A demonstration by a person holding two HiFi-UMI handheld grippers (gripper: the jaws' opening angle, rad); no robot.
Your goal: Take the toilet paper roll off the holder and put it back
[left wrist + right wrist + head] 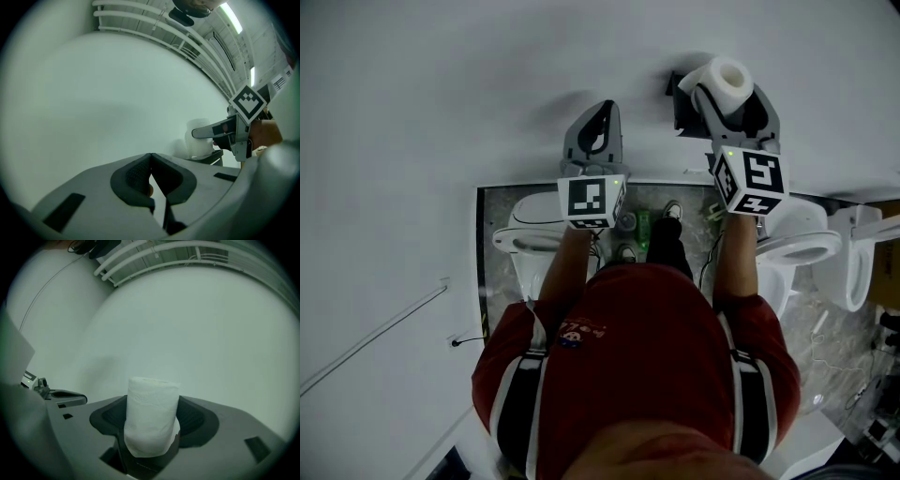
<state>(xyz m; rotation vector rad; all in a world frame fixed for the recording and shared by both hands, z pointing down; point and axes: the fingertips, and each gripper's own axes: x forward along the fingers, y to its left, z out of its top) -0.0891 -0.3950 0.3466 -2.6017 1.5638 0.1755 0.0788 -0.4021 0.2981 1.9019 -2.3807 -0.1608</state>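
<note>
A white toilet paper roll (727,79) stands upright between the jaws of my right gripper (731,94), close to the white wall. The dark pads press on both its sides, so the gripper is shut on the roll (151,416). A black holder (683,113) is fixed to the wall just left of and below the roll. In the left gripper view the roll (200,138) sits right above the holder (212,158); whether they touch I cannot tell. My left gripper (595,127) is held up to the left, shut and empty, its pads (140,176) meeting at the tips.
A white wall (441,112) fills the space ahead. Below stand a white toilet (525,239) on the left and more toilets (802,244) on the right, on a grey marbled floor (492,211). The person's red shirt (628,375) fills the lower middle.
</note>
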